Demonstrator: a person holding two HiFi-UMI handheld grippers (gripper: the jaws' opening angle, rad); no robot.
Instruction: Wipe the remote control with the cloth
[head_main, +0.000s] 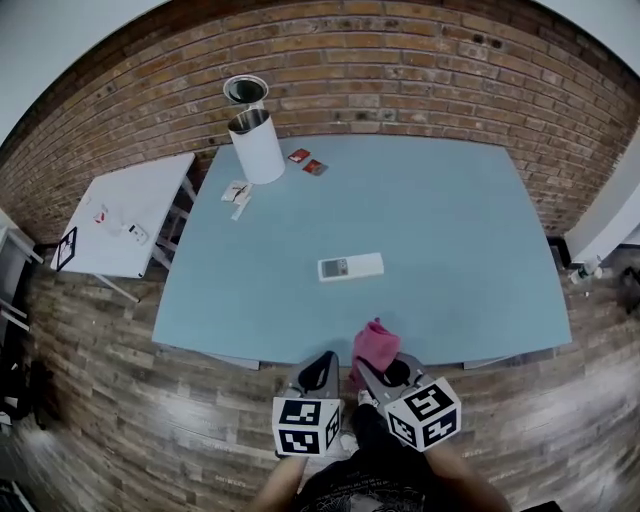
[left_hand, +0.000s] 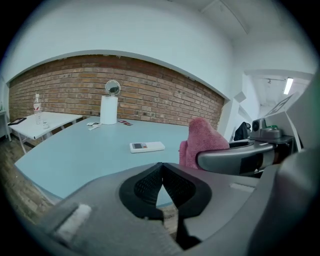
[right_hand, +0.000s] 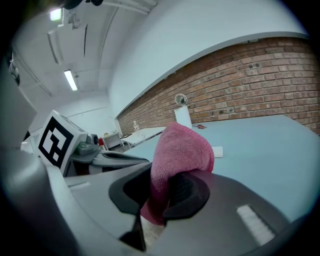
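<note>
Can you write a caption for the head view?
Right gripper holding a pink cloth, remote control lying on the blue table.

Blue table (head_main: 470, 220) surface open from near edge to remote control (head_main: 350, 267), alone mid-table. Clutter only far left: white cylinder (head_main: 256, 146), red cards (head_main: 307, 162), paper scraps (head_main: 237, 192). Right half wide open. Left gripper (head_main: 322, 362) and right gripper (head_main: 388, 368) holding cloth (head_main: 375, 343) close side by side at near edge, narrow gap between.

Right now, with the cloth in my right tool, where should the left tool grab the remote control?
Probably across its narrow width near the left end, from above. The remote control lies flat and crosswise, so only its long edges offer a pinch, leaving the rest free for the cloth. Open the left tool first.
</note>
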